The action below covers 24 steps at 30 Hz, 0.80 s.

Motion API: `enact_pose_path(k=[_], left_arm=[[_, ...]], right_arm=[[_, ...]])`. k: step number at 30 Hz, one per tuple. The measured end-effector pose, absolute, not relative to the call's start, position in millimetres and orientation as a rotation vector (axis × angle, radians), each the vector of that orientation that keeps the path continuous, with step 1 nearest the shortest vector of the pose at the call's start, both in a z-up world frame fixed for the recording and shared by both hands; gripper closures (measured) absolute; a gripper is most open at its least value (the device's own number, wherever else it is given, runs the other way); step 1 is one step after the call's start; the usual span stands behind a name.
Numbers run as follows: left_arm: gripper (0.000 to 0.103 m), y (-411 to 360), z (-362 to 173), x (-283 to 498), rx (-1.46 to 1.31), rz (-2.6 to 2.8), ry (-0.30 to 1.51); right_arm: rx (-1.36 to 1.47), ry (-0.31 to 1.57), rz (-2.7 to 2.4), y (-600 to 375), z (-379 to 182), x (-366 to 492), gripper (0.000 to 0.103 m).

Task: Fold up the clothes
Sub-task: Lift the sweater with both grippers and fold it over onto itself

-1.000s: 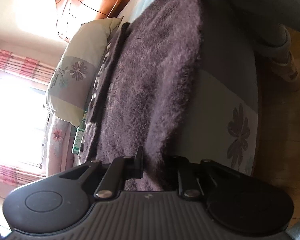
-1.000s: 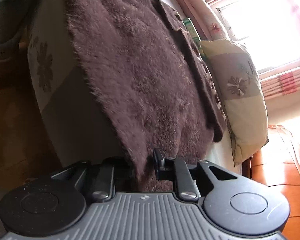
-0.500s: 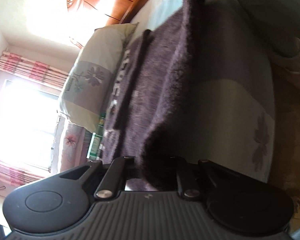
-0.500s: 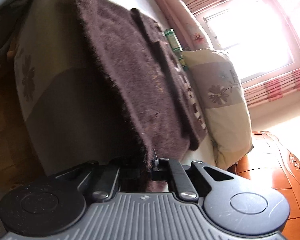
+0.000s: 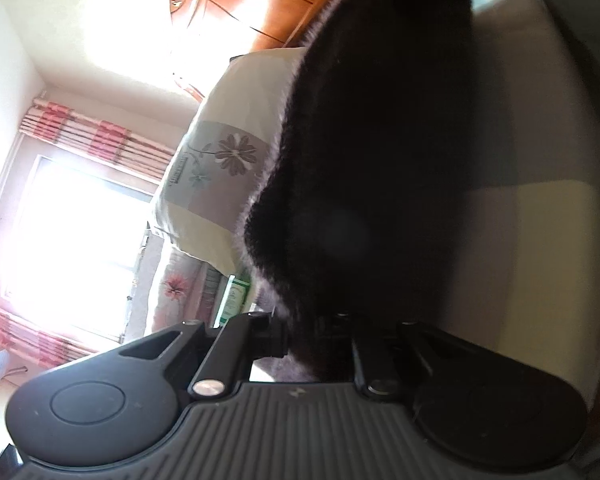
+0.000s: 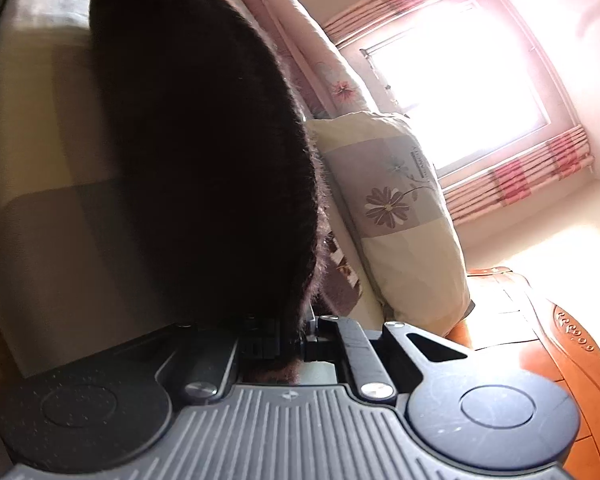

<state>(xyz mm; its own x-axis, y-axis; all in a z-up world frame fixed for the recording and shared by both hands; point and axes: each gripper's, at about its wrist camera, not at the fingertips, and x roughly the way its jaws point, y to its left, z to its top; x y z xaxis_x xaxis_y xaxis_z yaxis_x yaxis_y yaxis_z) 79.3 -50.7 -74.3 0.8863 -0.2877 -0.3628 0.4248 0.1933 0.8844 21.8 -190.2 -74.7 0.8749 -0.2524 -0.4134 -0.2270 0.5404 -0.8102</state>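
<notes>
Here, at the bottom of the left wrist view, the left gripper (image 5: pixel 312 340) has its jaws pinched on the edge of a fuzzy dark brown sweater (image 5: pixel 372 152), which rises as a dark backlit mass through the frame's centre. Likewise the right gripper (image 6: pixel 290 342) clamps the sweater's (image 6: pixel 204 152) fuzzy edge at lower centre. Behind the garment lies the bed (image 6: pixel 40 120). Farther off sit a flowered pillow (image 6: pixel 396 208), then a bright window (image 6: pixel 456 92) with red striped curtains (image 6: pixel 512 176).
</notes>
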Motion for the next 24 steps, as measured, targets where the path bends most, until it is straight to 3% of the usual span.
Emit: enact_pose_path(k=[24], left_arm=[[0.094, -75, -68, 216, 1.222, -0.448, 0.086]], right_arm=[[-1.016, 0.446, -0.09, -243, -71, 169, 0.094]])
